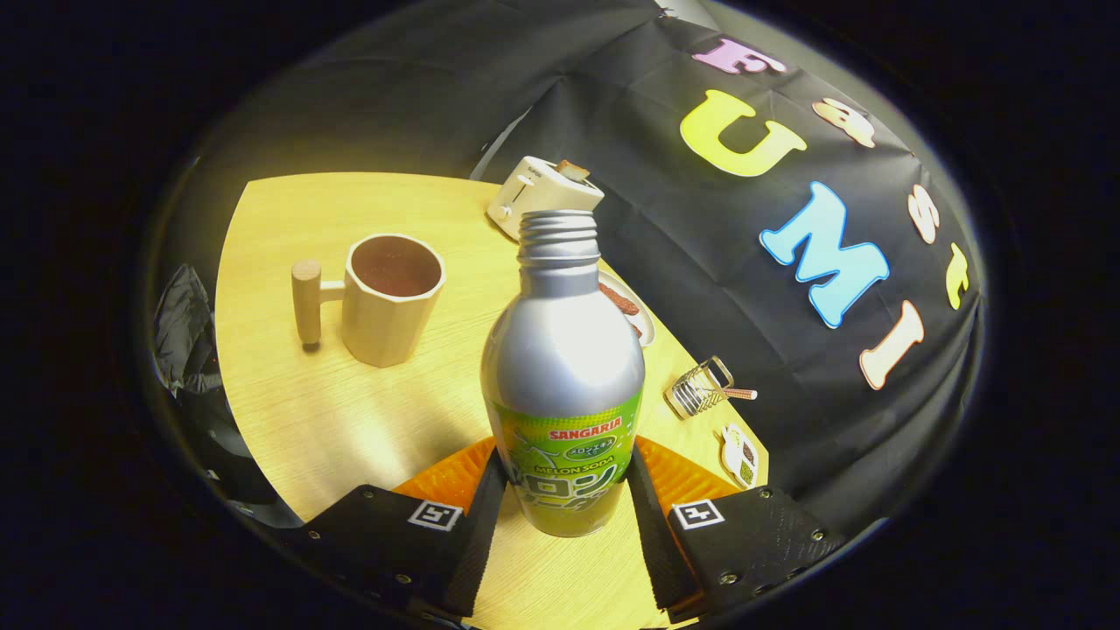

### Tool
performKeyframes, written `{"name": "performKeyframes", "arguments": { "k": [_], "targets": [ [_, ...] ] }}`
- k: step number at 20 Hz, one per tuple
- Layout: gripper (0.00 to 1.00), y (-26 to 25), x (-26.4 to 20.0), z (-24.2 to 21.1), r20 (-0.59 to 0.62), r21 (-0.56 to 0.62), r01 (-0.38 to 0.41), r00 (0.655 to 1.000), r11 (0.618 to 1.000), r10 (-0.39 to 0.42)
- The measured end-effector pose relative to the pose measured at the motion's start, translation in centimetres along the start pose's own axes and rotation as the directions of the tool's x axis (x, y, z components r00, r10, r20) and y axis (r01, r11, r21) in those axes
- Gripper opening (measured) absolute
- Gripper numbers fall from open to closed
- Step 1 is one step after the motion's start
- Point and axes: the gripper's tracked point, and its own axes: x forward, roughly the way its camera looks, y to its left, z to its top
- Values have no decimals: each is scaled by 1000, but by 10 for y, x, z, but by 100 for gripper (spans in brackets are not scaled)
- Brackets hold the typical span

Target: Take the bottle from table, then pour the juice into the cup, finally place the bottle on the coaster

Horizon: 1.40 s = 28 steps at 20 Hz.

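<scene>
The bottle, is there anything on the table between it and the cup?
Nothing visible. The tongs are closed on the bottle, and only bare table lies between it and the cup. The toaster stands beyond, off that line.

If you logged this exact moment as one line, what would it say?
claw: shut on uncapped silver metal bottle | bottle: upright | beige wooden-handled cup: beyond, on table | pour: not started
</scene>
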Motion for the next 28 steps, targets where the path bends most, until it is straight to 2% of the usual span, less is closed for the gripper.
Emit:
{"name": "performKeyframes", "arguments": {
  "k": [13,20,28],
  "targets": [
    [73,29,14,15,-142,-230,-55,990,972,23],
    [73,33,21,14,-229,-369,-86,973,926,-1],
    [73,35,30,16,-321,-455,-137,947,880,-18]
  ]
}}
